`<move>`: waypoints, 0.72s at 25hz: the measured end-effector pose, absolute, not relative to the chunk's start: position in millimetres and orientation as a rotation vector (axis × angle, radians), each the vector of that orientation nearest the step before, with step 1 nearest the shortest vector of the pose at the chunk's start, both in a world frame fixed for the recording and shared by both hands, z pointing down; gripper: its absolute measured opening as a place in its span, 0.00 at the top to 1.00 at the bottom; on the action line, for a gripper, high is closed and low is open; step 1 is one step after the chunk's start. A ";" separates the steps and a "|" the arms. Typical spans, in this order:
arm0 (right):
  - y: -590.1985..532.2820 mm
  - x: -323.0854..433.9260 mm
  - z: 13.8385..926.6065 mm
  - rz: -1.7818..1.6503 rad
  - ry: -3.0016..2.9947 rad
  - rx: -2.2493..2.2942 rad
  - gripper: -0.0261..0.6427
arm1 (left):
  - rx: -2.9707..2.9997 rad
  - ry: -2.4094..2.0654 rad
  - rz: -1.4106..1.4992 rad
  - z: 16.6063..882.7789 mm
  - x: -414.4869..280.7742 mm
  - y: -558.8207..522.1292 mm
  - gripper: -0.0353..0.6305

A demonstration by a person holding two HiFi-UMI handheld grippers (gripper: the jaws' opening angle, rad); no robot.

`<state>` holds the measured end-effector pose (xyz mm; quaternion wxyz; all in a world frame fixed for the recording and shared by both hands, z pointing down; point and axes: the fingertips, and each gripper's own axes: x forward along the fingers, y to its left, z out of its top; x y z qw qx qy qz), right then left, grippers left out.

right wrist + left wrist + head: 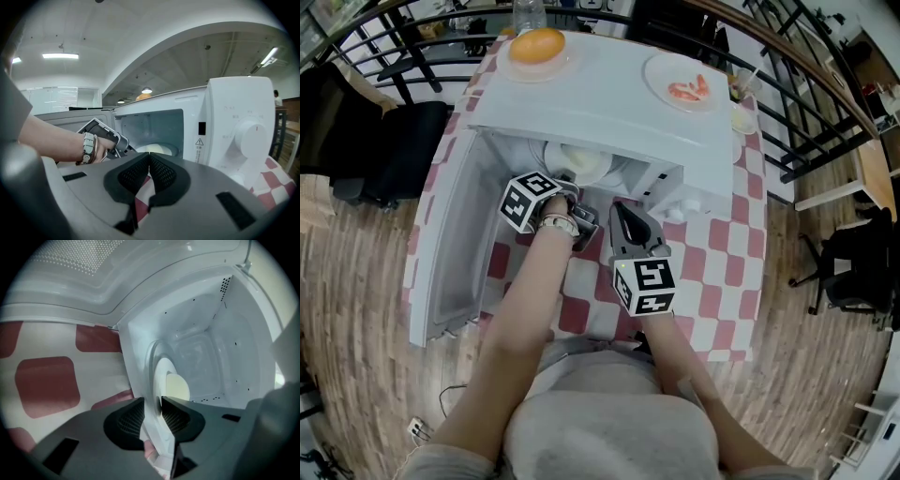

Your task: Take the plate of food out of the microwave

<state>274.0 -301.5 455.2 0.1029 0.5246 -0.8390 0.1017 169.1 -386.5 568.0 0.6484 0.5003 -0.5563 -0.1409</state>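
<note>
White plate (160,377), pale yellow food (178,386) — inside microwave (213,329)

You had one microwave (609,117) before you and three plates: the inside plate (557,156), the left top plate (534,76) and the right top plate (709,71). You held two grippers: left gripper (152,414), right gripper (149,161).

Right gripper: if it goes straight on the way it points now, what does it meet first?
Probably the plate inside the open microwave, though depth is unclear.
</note>
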 end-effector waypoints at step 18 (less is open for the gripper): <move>-298.9 276.8 451.6 0.291 -2.470 1.570 0.92 | 1.135 -1.218 -0.414 553.6 167.5 -383.1 0.90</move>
